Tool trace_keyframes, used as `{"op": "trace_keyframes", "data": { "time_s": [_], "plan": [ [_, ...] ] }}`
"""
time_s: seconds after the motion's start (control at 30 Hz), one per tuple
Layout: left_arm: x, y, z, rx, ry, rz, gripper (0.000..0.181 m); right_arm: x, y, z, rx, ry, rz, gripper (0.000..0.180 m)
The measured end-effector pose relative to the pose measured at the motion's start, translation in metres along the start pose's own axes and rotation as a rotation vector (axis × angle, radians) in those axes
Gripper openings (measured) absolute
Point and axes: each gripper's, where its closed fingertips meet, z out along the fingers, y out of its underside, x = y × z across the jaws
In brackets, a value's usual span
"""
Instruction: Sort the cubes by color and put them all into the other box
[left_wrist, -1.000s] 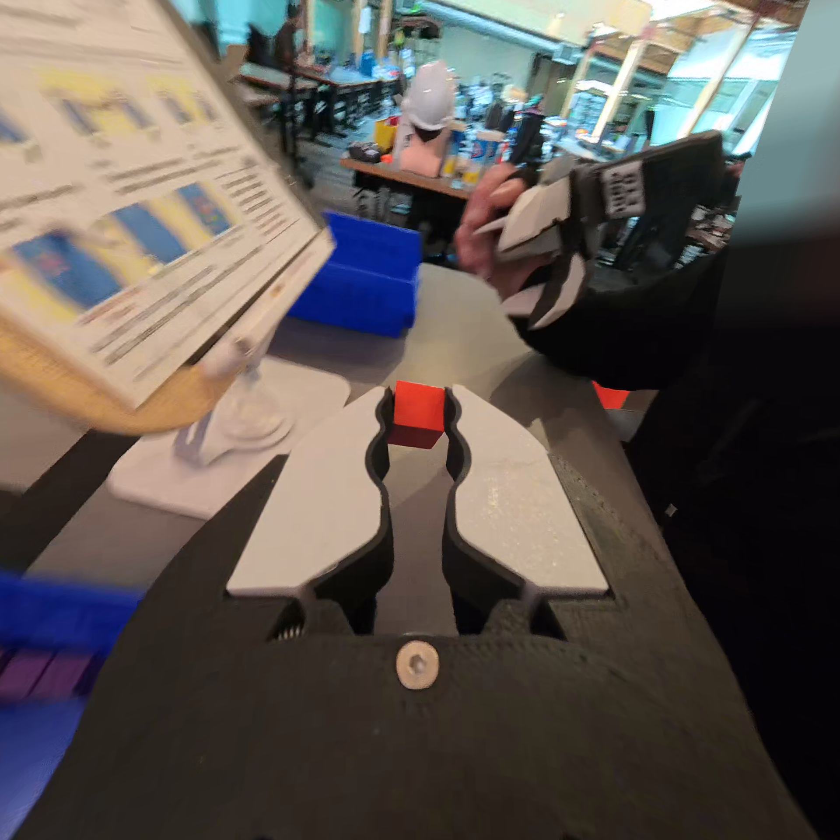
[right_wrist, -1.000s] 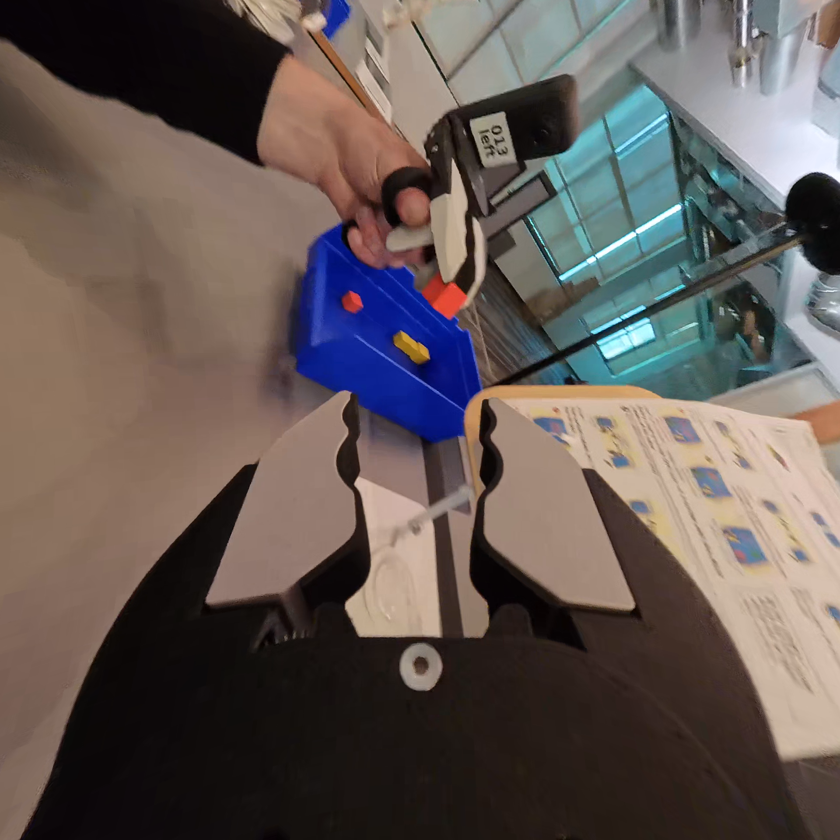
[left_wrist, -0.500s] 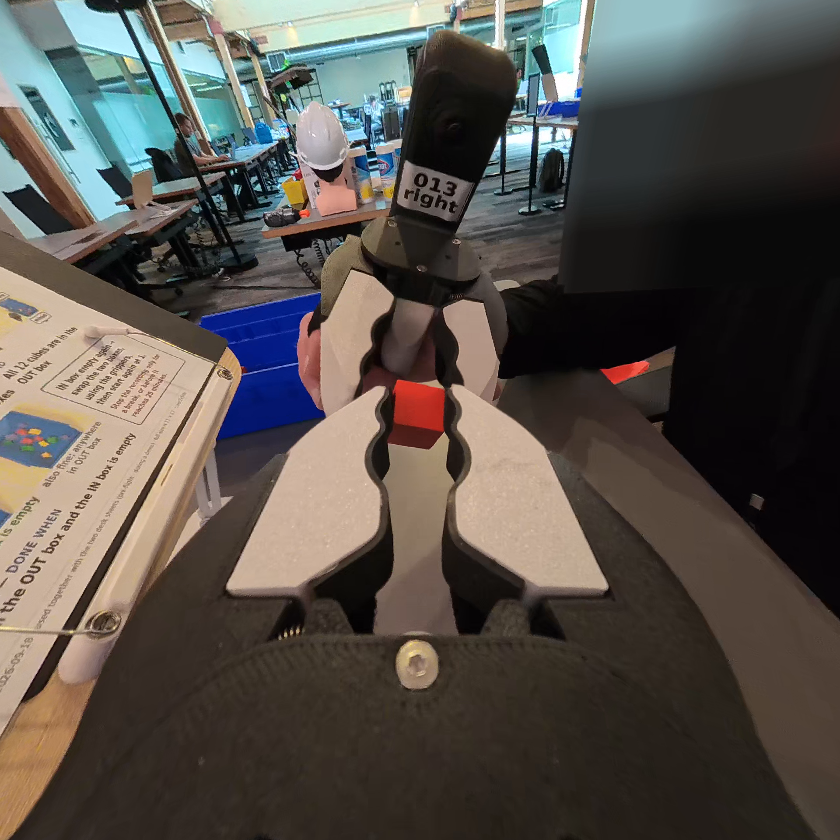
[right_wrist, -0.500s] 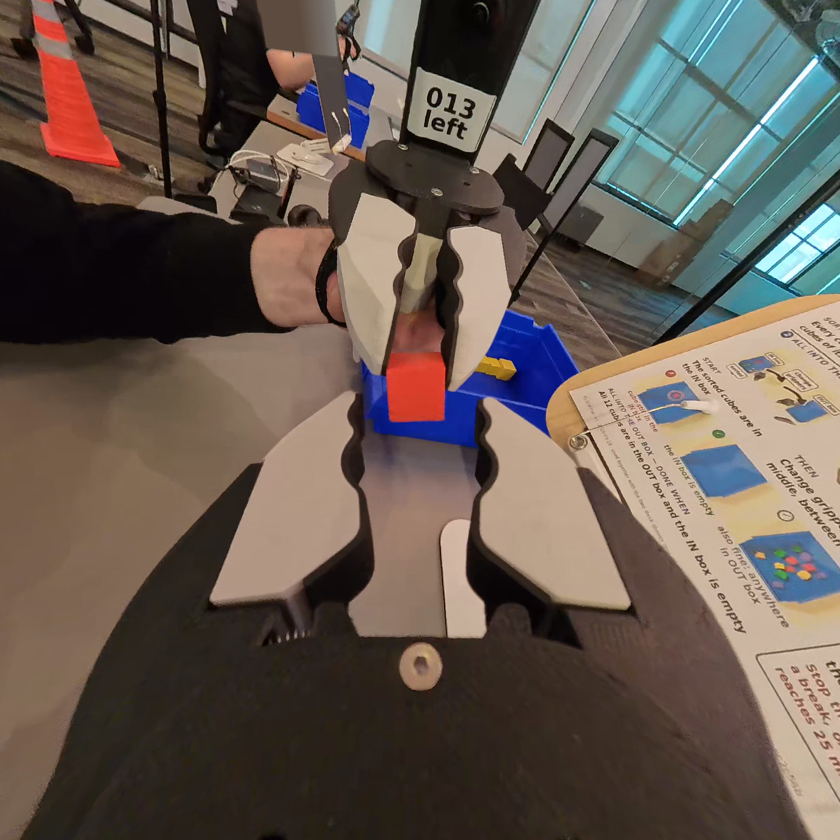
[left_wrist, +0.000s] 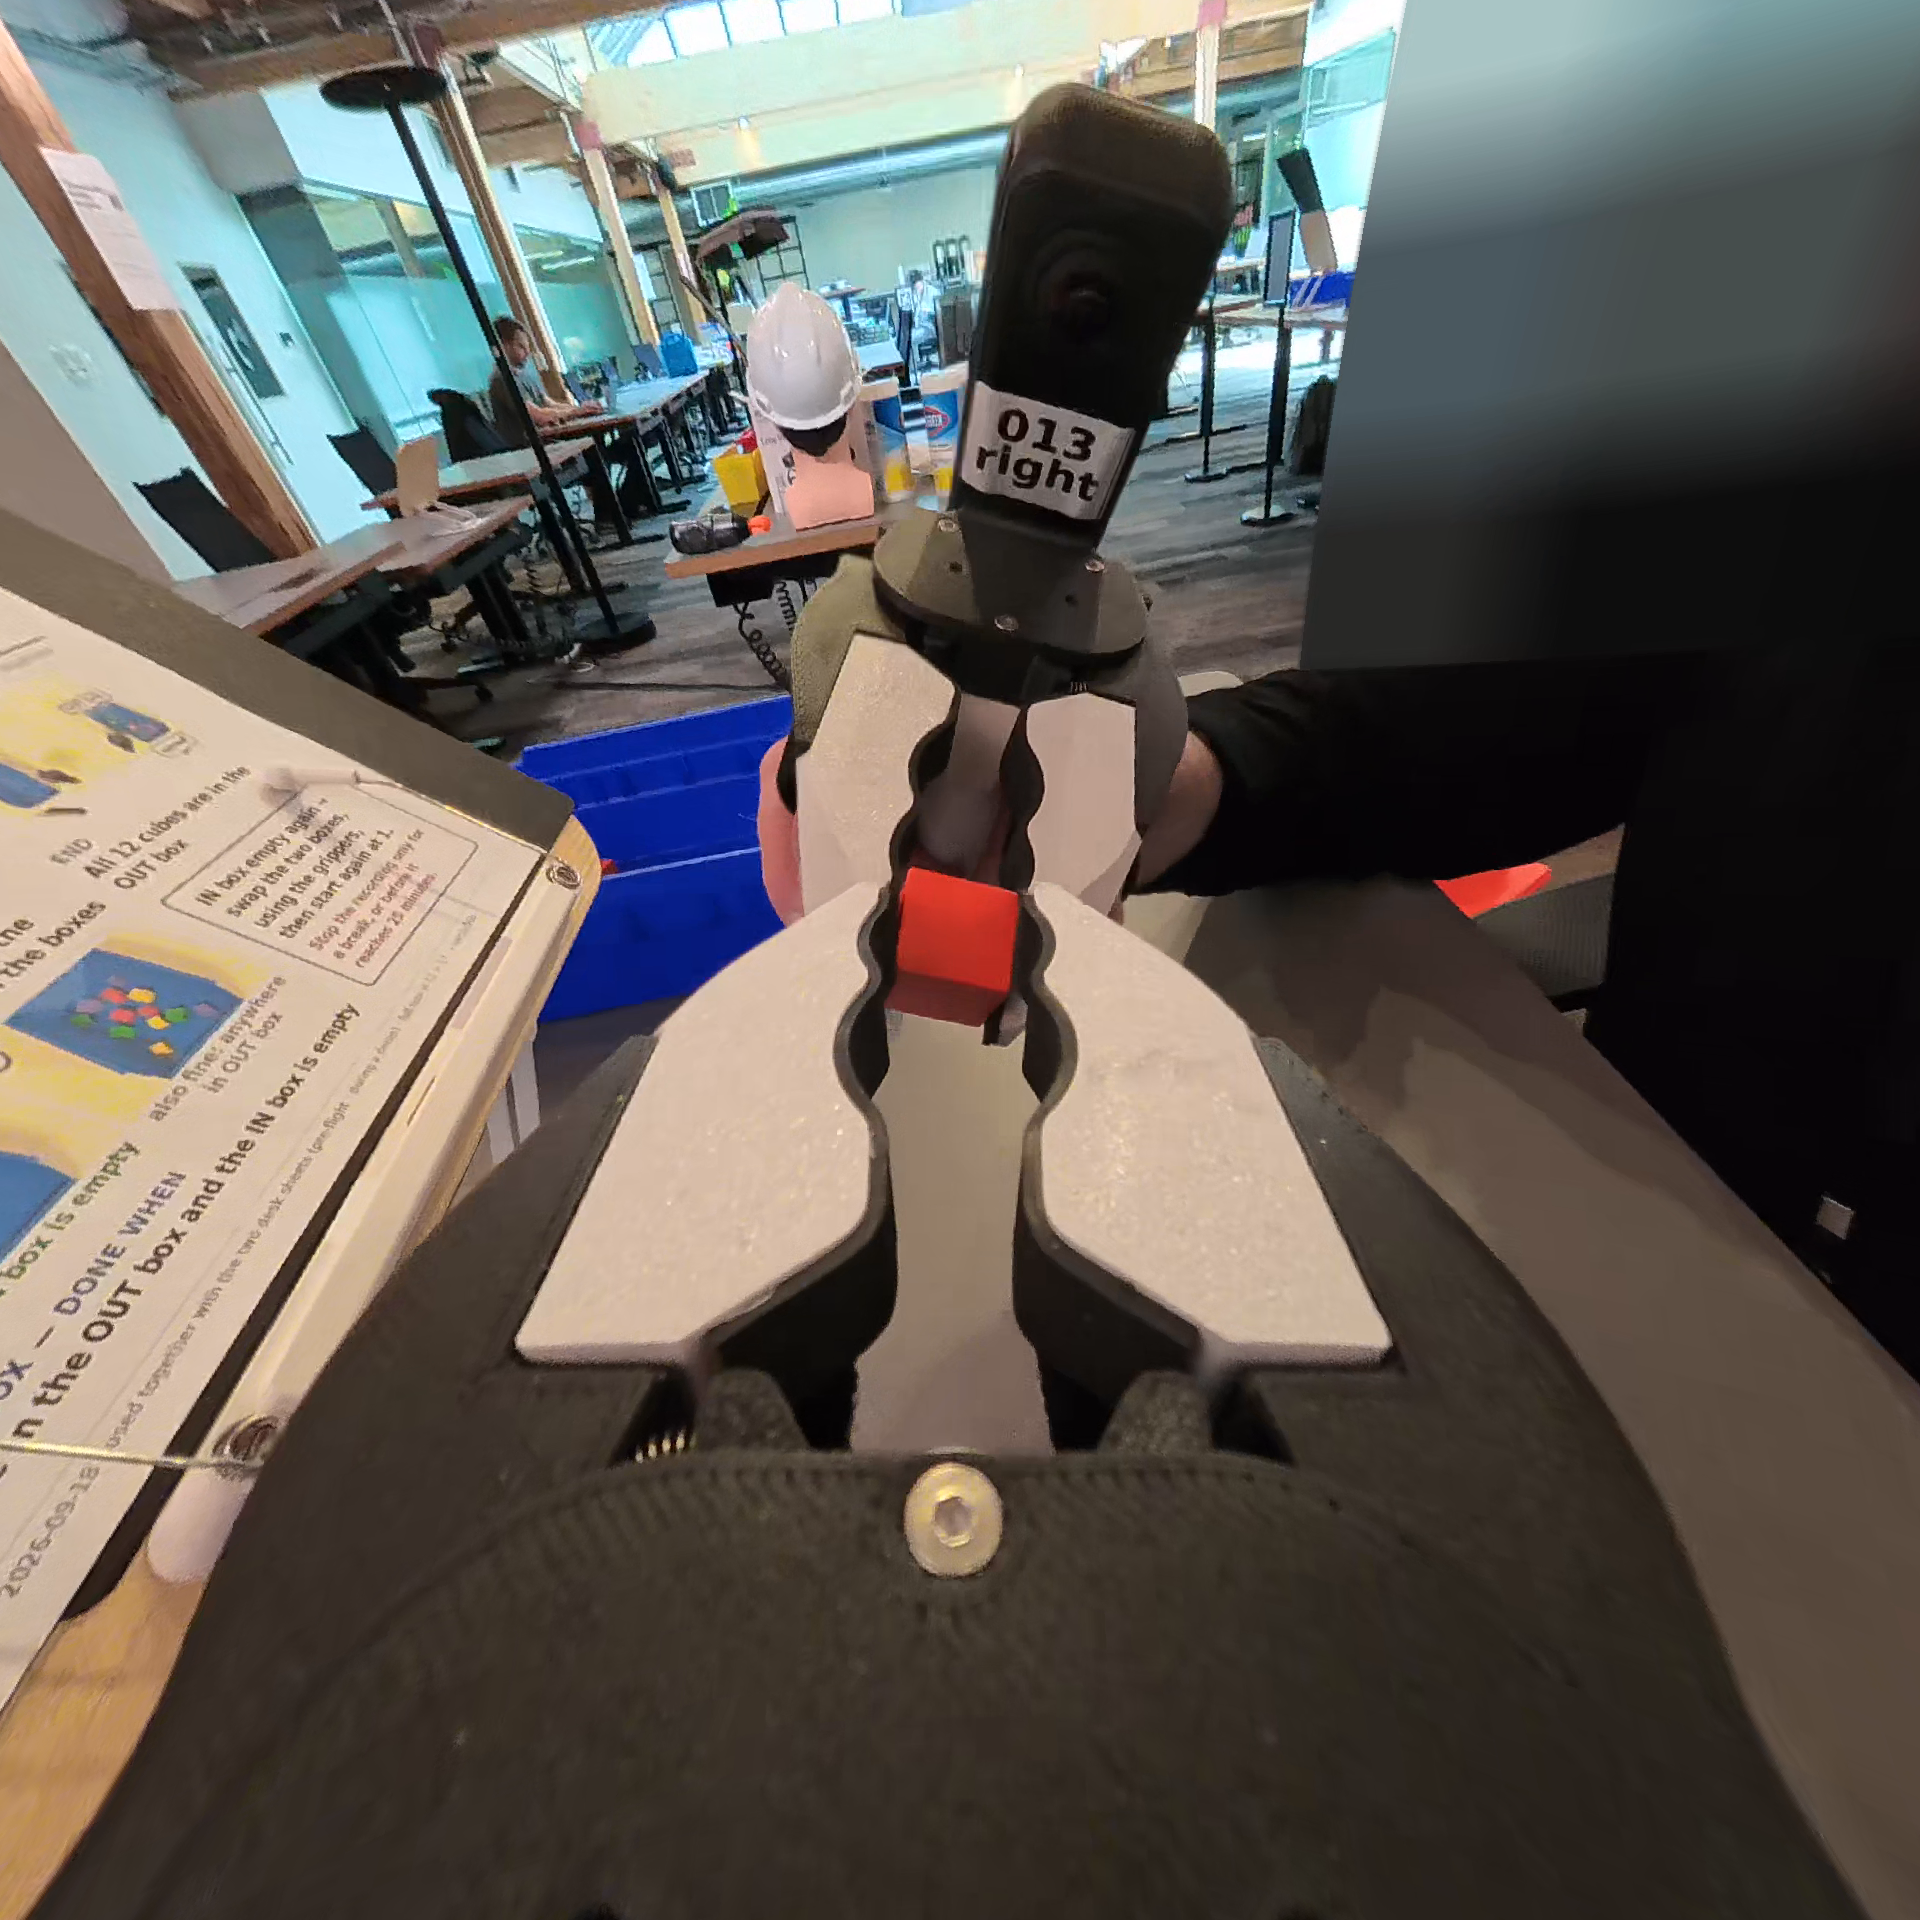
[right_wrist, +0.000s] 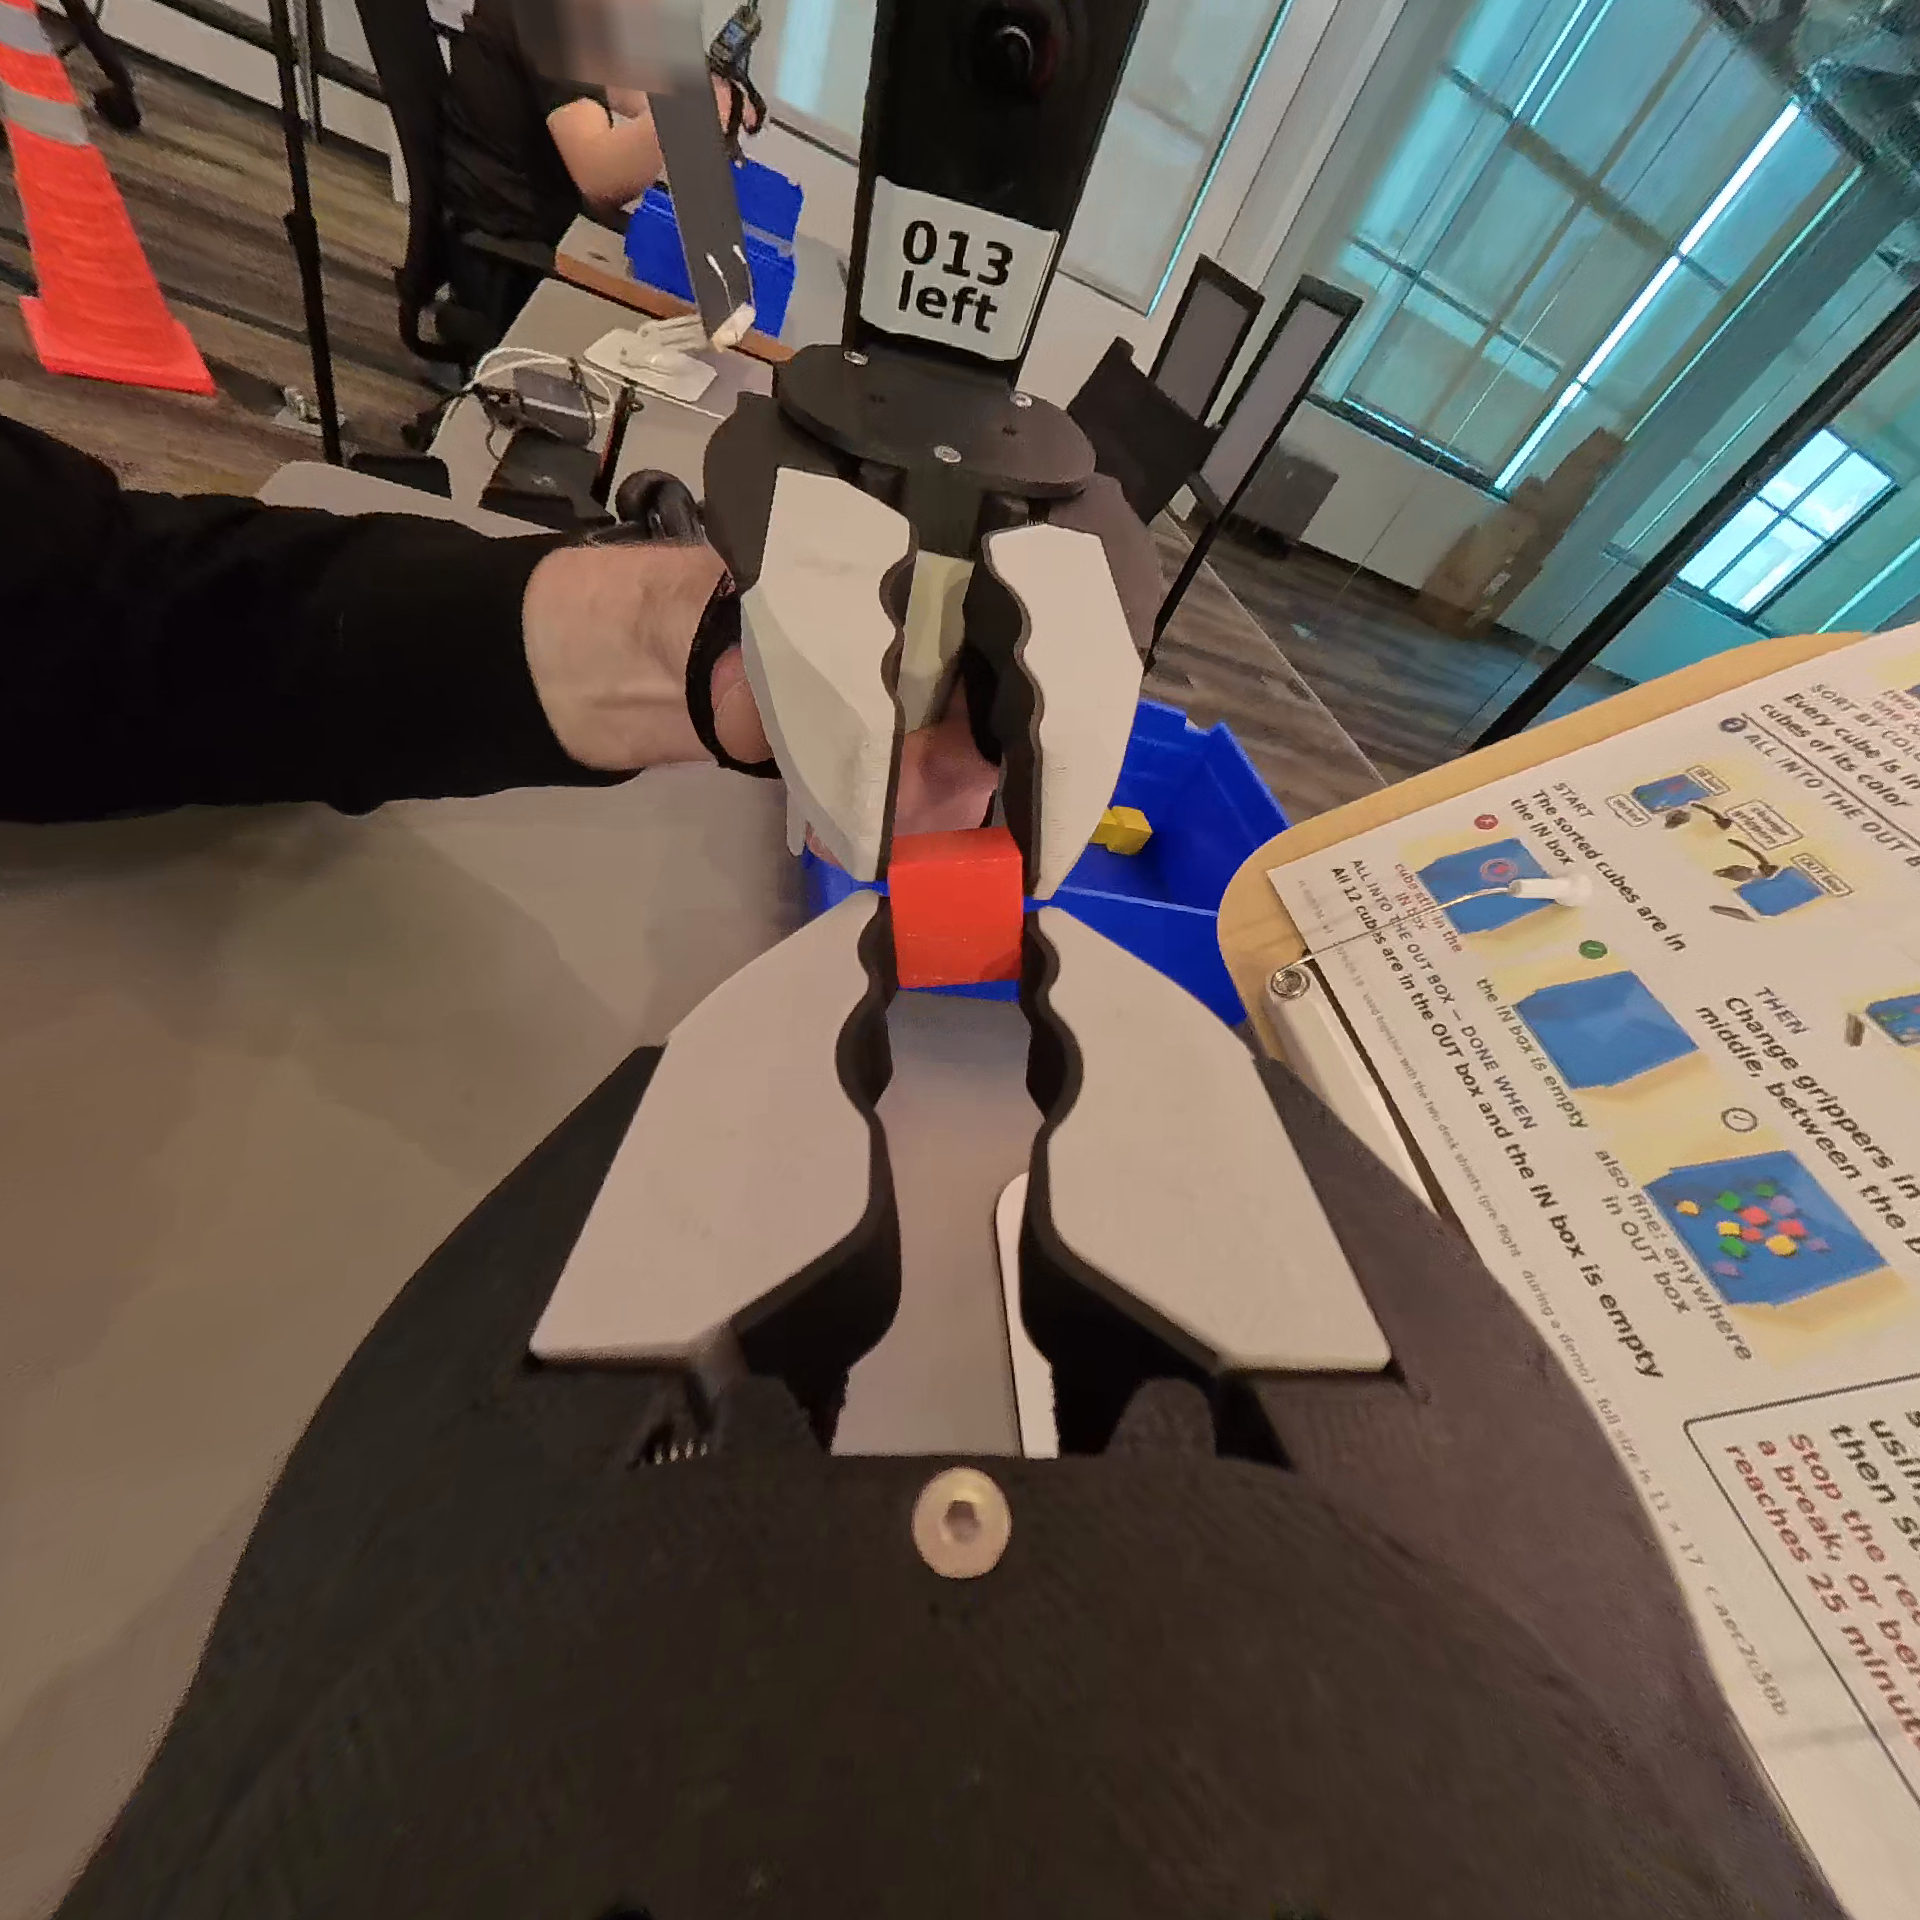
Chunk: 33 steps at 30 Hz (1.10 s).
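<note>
While the two grippers meet tip to tip above the grey bench (right_wrist: 312, 1039), the red cube (left_wrist: 951, 956) sits between both pairs of jaws. The left gripper (left_wrist: 951, 961) is clamped on it; the right gripper (right_wrist: 956, 925) has its jaws closed against the cube's sides too. Behind them stands a blue box (right_wrist: 1195, 831) holding a yellow cube (right_wrist: 1127, 829), and an instruction sheet (right_wrist: 1662, 1039) lies beside it.

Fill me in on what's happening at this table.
A person holds a gripper in each hand, tips facing each other above the grey table. The red cube sits between the fingertips of both the left gripper and the right gripper, a handover in mid-air. A blue box behind holds a yellow cube.
</note>
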Motion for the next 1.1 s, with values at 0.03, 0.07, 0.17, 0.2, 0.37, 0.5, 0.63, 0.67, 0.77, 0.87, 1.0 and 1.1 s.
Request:
{"op": "trace_keyframes", "data": {
  "time_s": [0.03, 0.07, 0.17, 0.2, 0.37, 0.5, 0.63, 0.67, 0.77, 0.87, 1.0, 1.1],
  "plan": [
    [0.001, -0.001, 0.000, -0.002, -0.002, 0.006, 0.021, 0.000, -0.001, 0.000, -0.004, 0.005, 0.002, 0.022],
    [0.000, -0.003, -0.001, 0.000, -0.016, 0.013, 0.021, 0.001, -0.003, -0.001, -0.004, 0.019, 0.003, 0.022],
    [0.000, -0.009, 0.000, 0.033, -0.041, 0.019, 0.021, 0.002, -0.007, -0.004, 0.017, 0.027, 0.024, 0.022],
    [-0.002, -0.010, 0.000, 0.035, -0.058, 0.023, 0.022, 0.004, -0.008, -0.005, 0.016, 0.039, 0.020, 0.022],
    [-0.004, -0.022, -0.002, 0.090, -0.104, 0.044, 0.021, 0.005, -0.008, -0.008, 0.009, 0.040, 0.021, 0.022],
    [-0.011, -0.033, -0.016, 0.117, -0.160, 0.029, 0.039, 0.015, -0.009, -0.022, -0.023, 0.071, -0.007, 0.023],
    [-0.021, -0.038, -0.047, 0.077, -0.251, 0.092, 0.011, 0.062, 0.013, -0.075, -0.165, 0.193, -0.016, 0.023],
    [-0.023, -0.040, -0.057, 0.083, -0.264, 0.096, 0.000, 0.081, 0.027, -0.095, -0.231, 0.243, 0.008, 0.023],
    [-0.039, -0.039, -0.085, 0.056, -0.360, 0.090, 0.000, 0.134, 0.070, -0.156, -0.354, 0.387, 0.112, 0.022],
    [-0.055, -0.032, -0.109, 0.011, -0.450, 0.082, 0.000, 0.169, 0.133, -0.209, -0.531, 0.502, 0.255, 0.023],
    [-0.068, -0.022, -0.129, -0.032, -0.525, 0.059, 0.000, 0.183, 0.218, -0.251, -0.735, 0.551, 0.460, 0.023],
    [-0.070, -0.019, -0.133, -0.034, -0.530, 0.051, 0.000, 0.175, 0.263, -0.262, -0.856, 0.525, 0.586, 0.023]
  ]
}}
